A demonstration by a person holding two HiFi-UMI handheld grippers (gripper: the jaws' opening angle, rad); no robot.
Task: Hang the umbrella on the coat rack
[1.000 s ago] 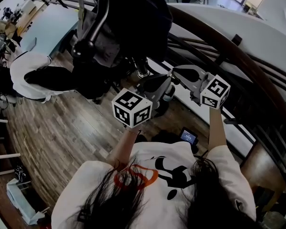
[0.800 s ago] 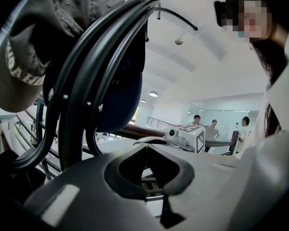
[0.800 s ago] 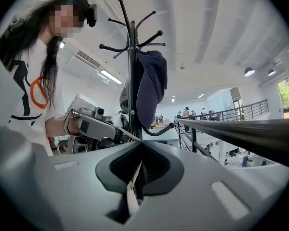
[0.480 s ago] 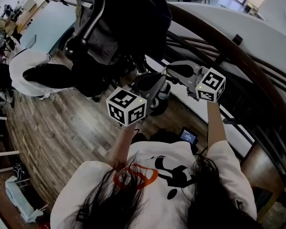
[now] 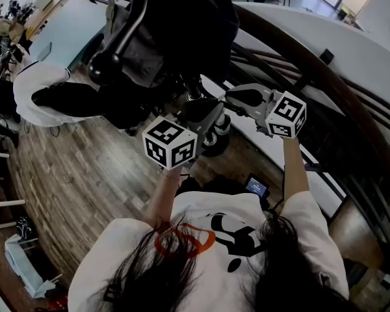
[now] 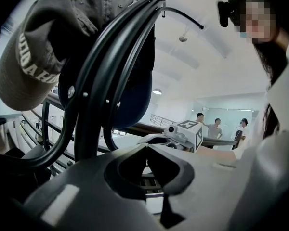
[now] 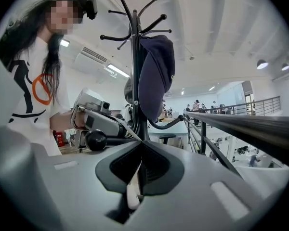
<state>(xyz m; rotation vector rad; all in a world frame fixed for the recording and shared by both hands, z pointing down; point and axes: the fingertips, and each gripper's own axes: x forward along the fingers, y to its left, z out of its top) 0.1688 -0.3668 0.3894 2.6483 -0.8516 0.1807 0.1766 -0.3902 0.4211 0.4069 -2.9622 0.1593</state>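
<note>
Right hand-held gripper (image 7: 141, 148) is clamped on the thin pale umbrella strap (image 7: 133, 190), with the black metal coat rack (image 7: 134, 57) just beyond its jaws. Left hand-held gripper (image 6: 147, 150) has its jaws together, holding nothing.

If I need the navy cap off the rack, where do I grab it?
Probably its free lower edge, approached from the railing side: the navy cap hangs from an upper hook of the coat rack, bulging that way, with the pole behind it.
</note>
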